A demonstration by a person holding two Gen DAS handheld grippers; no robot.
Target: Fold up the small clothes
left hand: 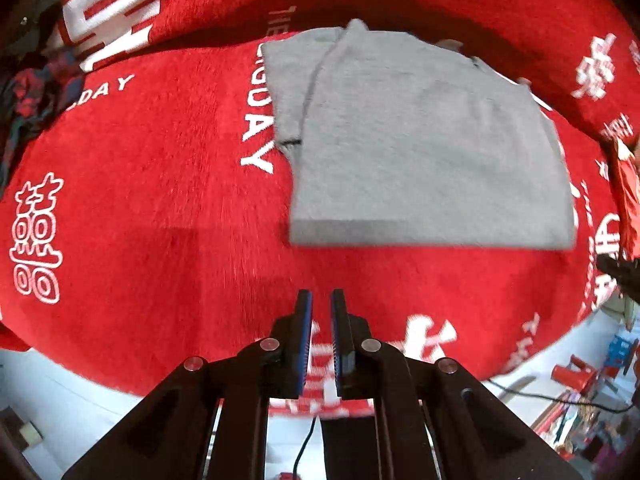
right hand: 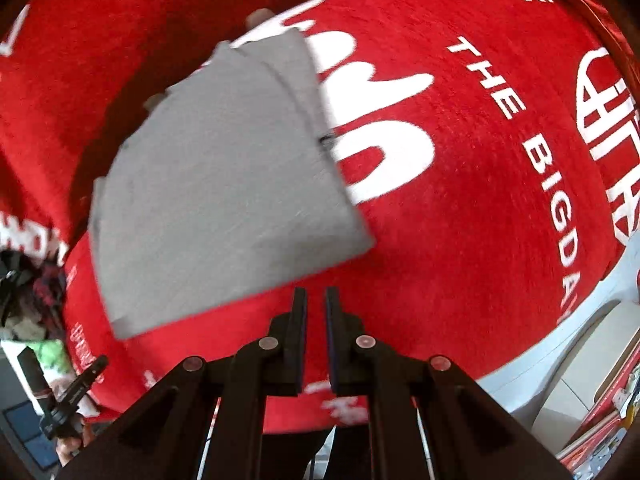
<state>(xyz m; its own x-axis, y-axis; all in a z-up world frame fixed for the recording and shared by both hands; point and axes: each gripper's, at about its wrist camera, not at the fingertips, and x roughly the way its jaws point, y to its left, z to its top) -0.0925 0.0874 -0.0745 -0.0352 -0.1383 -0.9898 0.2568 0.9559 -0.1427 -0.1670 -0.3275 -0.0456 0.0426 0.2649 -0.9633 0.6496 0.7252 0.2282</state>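
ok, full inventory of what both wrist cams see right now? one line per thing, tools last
grey garment: 1, grey, folded flat on the blanket, ahead of both tools; also in the right wrist view
red blanket: 1, red with white lettering and characters, covers the whole work surface
dark patterned cloth: 1 heap, dark red and blue, at the blanket's far left edge in the left wrist view
floor clutter: several items, mostly red, on the pale floor at lower right; too small to identify
black cable: 1, black, on the floor at lower right
left tool: 1, black with blue pads, shut, nothing held, above bare blanket
right tool: 1, black, shut, nothing held, near the garment's near edge
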